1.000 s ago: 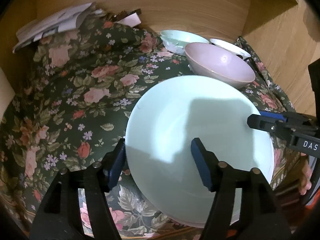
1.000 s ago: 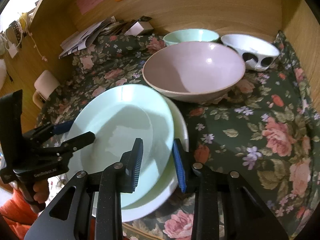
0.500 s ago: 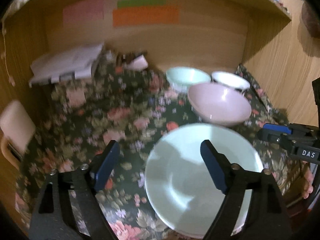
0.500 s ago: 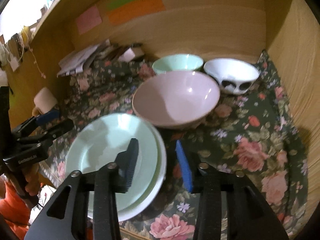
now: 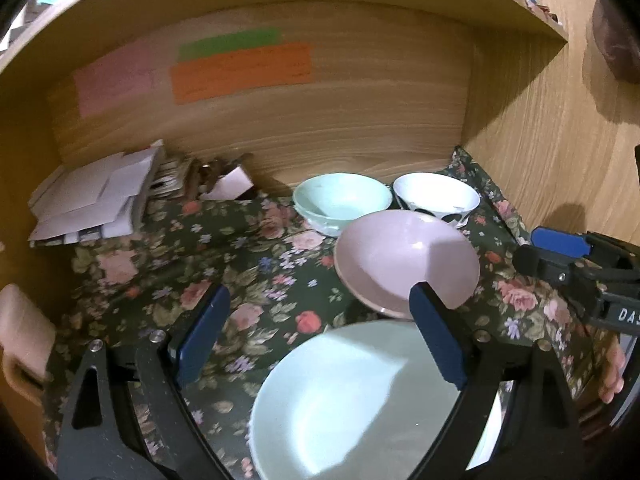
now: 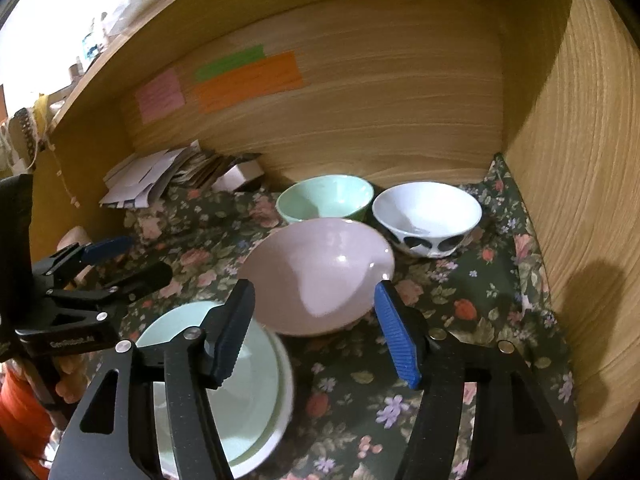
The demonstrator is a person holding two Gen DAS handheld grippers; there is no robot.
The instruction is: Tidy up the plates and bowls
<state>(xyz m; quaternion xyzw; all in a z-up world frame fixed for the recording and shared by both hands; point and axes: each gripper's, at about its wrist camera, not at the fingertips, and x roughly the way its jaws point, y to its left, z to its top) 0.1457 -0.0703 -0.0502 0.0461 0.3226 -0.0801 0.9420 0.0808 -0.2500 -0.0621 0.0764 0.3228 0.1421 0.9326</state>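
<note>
Floral-clothed tabletop [image 5: 248,264] in a wooden alcove: stacked mint plates [image 6: 256,392] lie released lower-centre; both tools, left tool [image 5: 320,340] and right tool [image 6: 316,332], are opening, empty; the pink bowl [image 6: 316,272] likely needs gripping next

Floral cloth [image 5: 248,280], papers [image 5: 92,200], sticky notes [image 5: 240,74]

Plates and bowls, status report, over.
Both grippers, left and right, opening, nothing between them. Mint plate stacked on white plate. Pink bowl ahead, unobstructed.
</note>
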